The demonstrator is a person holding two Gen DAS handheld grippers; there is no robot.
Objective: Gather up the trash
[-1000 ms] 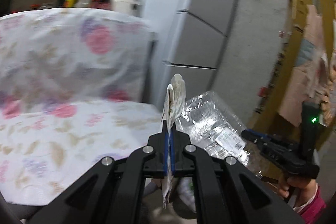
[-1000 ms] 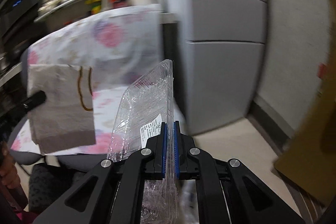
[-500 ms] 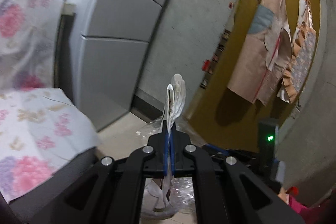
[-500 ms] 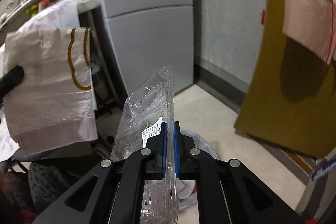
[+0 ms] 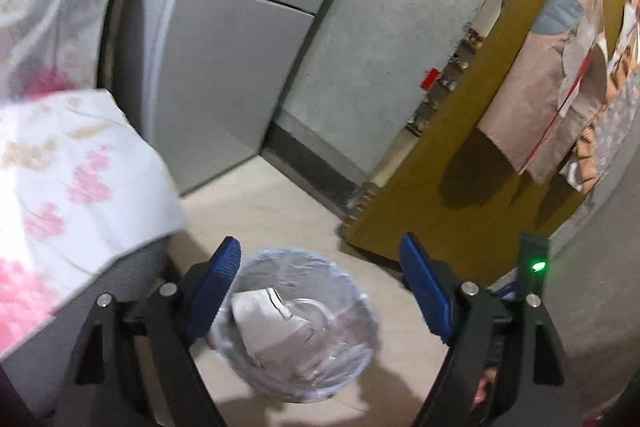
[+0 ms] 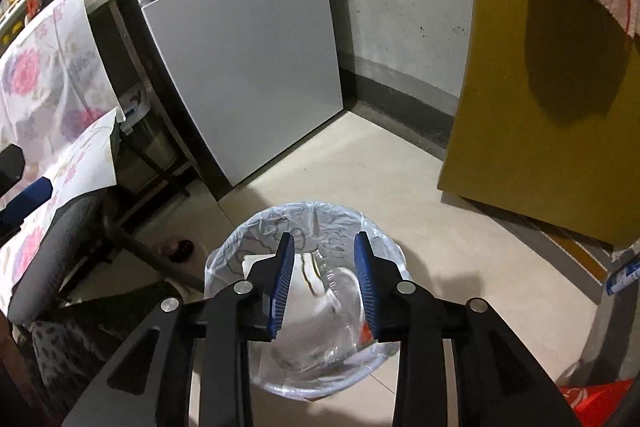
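Note:
A round trash bin lined with a clear bag (image 5: 352, 285) (image 6: 256, 231) stands on the floor right below both grippers. A white paper bag (image 5: 264, 323) (image 6: 306, 287) and a clear plastic container (image 5: 320, 351) (image 6: 340, 311) lie inside it. My left gripper (image 5: 320, 263) is open wide and empty above the bin. My right gripper (image 6: 325, 255) is open and empty above the bin's middle.
A grey fridge (image 6: 248, 59) stands behind the bin. A chair with a floral cloth (image 5: 60, 187) (image 6: 52, 163) is to the left. A yellow door (image 6: 540, 107) (image 5: 460, 187) with hanging cloths is to the right. Tiled floor (image 6: 360, 167) lies around the bin.
Both grippers opened. The paper bag left the left gripper and the plastic container left the right one; both now lie in the bin. Both views tilted down toward the bin.

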